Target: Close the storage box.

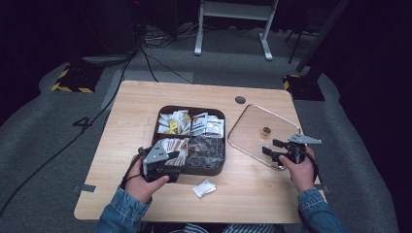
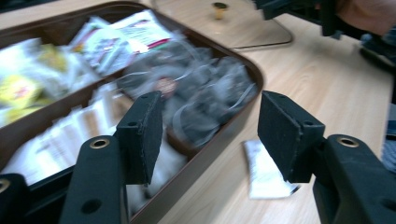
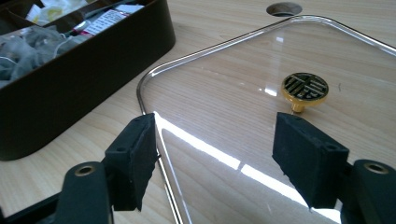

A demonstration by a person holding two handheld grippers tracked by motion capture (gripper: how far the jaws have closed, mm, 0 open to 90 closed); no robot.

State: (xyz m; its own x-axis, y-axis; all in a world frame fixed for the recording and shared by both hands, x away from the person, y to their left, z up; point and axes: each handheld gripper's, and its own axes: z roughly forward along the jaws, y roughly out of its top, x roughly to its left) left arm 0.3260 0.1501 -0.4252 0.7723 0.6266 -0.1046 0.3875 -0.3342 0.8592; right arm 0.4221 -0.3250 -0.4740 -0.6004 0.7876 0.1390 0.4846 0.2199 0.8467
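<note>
So my left gripper (image 2: pixel 210 135) had its jaws apart and empty over the near corner of the brown box (image 2: pixel 219 135), with a white packet (image 2: pixel 266 172) lying on the surface just beyond them. My right gripper (image 3: pixel 215 158) was open too, jaws straddling the glass lid (image 3: pixel 289 56)'s edge, gold knob (image 3: pixel 304 88) just ahead.

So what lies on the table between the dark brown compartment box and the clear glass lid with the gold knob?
Only bare wood. In the right gripper view, a strip of table separates the dark brown compartment box from the clear glass lid.
</note>
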